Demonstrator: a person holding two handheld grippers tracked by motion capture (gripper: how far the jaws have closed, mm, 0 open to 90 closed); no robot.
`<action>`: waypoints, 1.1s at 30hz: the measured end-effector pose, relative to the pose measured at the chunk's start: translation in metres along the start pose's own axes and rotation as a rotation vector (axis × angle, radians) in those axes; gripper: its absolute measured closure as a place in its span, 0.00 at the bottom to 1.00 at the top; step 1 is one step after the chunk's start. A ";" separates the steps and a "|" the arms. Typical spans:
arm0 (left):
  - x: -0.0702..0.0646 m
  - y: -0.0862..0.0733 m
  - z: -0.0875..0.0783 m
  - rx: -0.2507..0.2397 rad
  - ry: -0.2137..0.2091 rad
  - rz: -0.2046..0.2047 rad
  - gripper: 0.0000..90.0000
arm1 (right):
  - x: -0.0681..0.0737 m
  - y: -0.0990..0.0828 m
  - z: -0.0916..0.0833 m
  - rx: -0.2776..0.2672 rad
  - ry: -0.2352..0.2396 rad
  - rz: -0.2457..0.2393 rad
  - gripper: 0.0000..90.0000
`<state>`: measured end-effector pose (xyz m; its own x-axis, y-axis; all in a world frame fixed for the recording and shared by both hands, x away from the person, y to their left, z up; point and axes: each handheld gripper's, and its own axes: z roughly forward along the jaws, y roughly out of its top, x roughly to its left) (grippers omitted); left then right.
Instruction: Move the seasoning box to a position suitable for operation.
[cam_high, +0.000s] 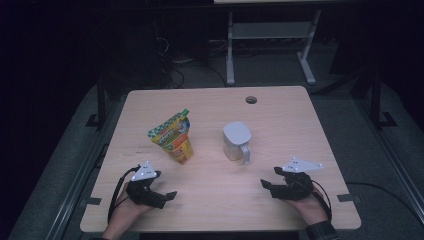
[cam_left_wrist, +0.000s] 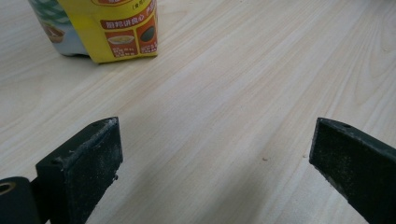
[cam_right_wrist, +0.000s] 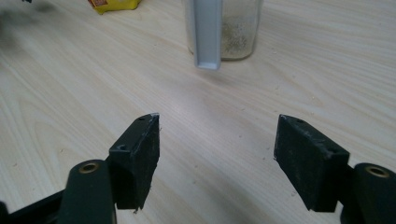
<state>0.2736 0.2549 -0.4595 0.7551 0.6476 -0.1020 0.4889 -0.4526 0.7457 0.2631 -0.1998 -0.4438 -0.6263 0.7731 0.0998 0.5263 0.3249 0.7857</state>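
Low in the high view, L gripper (cam_high: 167, 195) and R gripper (cam_high: 268, 178) rest on the table (cam_high: 210, 197), both w/ jaws spread, nothing between. Straight up-frame from the R one, near, stands the lidded jar (cam_high: 236, 141), upright, handle facing it. The snack pouch (cam_high: 174, 136) stands upright up-frame of the L gripper, about as near.

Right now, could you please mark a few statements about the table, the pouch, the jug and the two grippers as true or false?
1. The snack pouch stands left of the lidded jug. True.
2. The right gripper grips the jug's handle. False: its jaws are open over bare table.
3. The left gripper is open and empty. True.
4. The jug lies on its side. False: it stands upright.
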 end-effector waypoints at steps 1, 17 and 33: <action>0.000 0.000 0.000 0.000 0.000 0.000 0.02 | 0.000 0.000 0.000 0.000 0.000 0.000 0.35; -0.001 0.001 -0.002 -0.009 0.005 -0.002 0.02 | -0.003 0.029 0.013 -0.026 0.003 -0.007 0.40; -0.001 -0.001 -0.003 -0.011 0.008 -0.008 0.02 | -0.001 0.056 0.030 -0.046 0.017 -0.003 0.47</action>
<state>0.2711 0.2562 -0.4583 0.7474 0.6564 -0.1031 0.4906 -0.4405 0.7518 0.3104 -0.1661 -0.4177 -0.6377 0.7627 0.1081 0.4982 0.3014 0.8130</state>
